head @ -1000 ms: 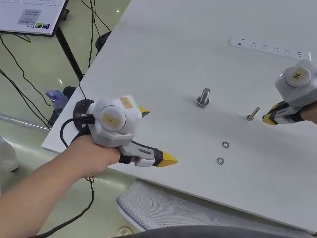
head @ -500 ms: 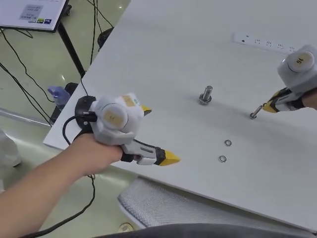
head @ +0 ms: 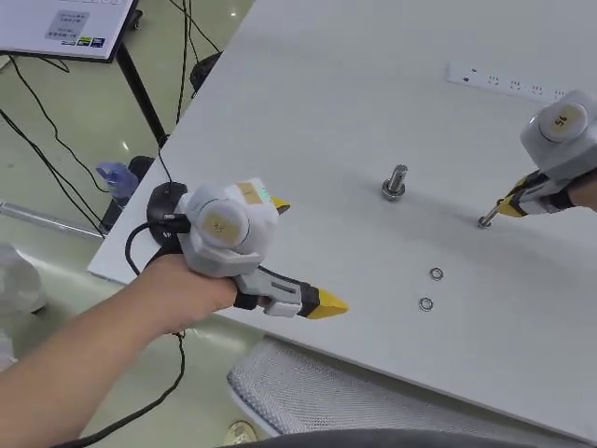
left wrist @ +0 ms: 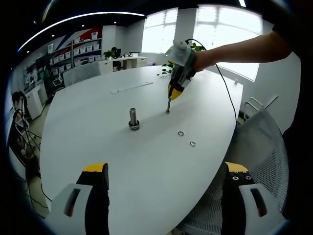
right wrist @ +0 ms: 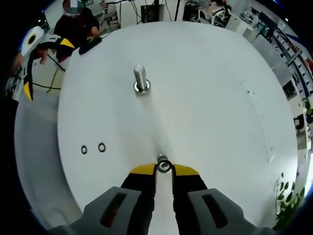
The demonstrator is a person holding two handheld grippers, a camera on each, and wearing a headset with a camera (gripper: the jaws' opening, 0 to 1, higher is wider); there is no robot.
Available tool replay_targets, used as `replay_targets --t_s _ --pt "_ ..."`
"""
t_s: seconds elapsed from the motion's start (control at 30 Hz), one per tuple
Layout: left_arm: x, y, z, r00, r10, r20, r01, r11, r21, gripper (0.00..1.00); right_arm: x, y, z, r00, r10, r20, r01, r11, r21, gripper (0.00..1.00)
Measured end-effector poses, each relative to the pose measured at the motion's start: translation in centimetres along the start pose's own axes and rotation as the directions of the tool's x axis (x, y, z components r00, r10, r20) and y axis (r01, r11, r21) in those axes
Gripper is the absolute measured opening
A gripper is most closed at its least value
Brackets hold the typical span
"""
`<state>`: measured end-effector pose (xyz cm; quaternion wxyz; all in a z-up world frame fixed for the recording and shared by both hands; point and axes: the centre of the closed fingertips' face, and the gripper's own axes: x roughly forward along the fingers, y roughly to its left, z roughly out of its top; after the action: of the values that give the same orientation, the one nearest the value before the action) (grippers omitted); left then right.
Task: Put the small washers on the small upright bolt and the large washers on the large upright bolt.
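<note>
The small upright bolt (head: pixel 485 220) stands on the white table (head: pixel 326 112), with my right gripper (head: pixel 509 207) at its top. In the right gripper view the yellow tips (right wrist: pixel 163 169) are shut on a small washer (right wrist: pixel 163 166) just over the bolt's head. The large bolt (head: pixel 395 181) stands to the left, with a wider ring at its foot (right wrist: pixel 142 88). Two loose small washers (head: pixel 436 273) (head: pixel 425 304) lie nearer the table's front edge. My left gripper (head: pixel 303 254) hovers wide open over the near left edge of the table, holding nothing (left wrist: pixel 166 169).
A white power strip (head: pixel 508 84) lies along the far side of the table. A mesh chair (head: pixel 308 392) stands under the near edge. Cables and a monitor (head: pixel 56 28) are off the table's left side.
My right gripper has risen from beside the small bolt to its top. The left gripper has stayed where it was; the head view has shifted a little.
</note>
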<state>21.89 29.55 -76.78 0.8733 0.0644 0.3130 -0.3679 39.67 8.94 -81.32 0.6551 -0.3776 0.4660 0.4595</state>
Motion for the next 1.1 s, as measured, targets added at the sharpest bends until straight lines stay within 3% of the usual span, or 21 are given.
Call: replay_targets --t_s 1.1 --pt "0.4 0.4 -0.6 0.9997 -0.007 -0.024 0.007 1.0 -0.005 0.98 1.9 0.1 -0.4 0.9996 0.019 -0.023 -0.019 1.0 -0.021 0.13"
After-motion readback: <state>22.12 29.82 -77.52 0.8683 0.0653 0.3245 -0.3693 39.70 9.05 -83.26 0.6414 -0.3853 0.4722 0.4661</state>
